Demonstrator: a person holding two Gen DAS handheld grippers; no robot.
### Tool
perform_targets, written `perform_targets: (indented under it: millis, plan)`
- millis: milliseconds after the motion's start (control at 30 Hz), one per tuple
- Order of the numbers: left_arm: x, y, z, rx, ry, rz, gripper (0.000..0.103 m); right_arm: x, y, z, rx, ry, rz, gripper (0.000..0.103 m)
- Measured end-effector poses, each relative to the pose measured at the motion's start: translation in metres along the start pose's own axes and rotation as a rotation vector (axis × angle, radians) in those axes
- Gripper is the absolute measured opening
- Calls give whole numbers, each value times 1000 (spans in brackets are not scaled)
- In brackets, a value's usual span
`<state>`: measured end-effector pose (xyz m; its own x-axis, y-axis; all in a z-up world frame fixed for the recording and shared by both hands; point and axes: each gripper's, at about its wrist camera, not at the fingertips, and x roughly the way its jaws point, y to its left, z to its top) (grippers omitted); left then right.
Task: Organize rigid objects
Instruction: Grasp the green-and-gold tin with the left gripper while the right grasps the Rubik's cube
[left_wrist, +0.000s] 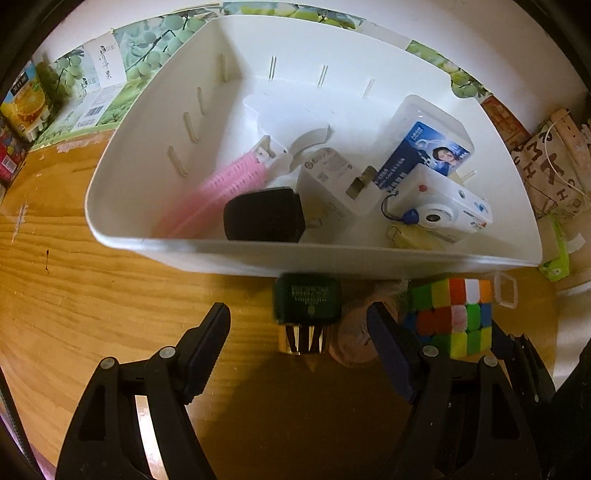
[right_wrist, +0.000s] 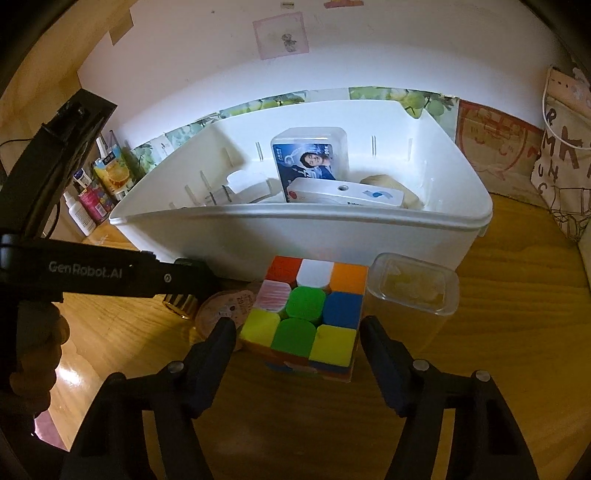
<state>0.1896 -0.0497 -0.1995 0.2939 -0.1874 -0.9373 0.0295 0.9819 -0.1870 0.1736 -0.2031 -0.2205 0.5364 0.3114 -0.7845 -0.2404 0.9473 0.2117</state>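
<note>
Several items in white bin (left_wrist: 129, 155)

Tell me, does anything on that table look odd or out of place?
Mildly. The dark bottle lies on its side against the white bin, gold cap toward the camera, instead of standing. The cube sits scrambled, outside the bin beside a clear box. Inside, the camera and charger are piled loosely, tilted. Nothing looks spilled or broken.

White bin (left_wrist: 258, 254), multicoloured cube (right_wrist: 306, 317), dark green bottle (left_wrist: 306, 301) with gold cap, pink brush (left_wrist: 225, 181), wood-grain table (left_wrist: 92, 288).
</note>
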Motion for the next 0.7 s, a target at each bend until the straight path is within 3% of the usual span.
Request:
perform_targets:
  millis: [367,533,700]
  plan:
    - [18,4,11,-23,4,-4,77,1,1,0,-15,-9,8,65]
    - [23,11,12,-37,23,-33,48,2,1,0,-21,-12,4,65]
    - [23,15,10,-43,34,-41,46,2,5,0,-52,-2,13,65]
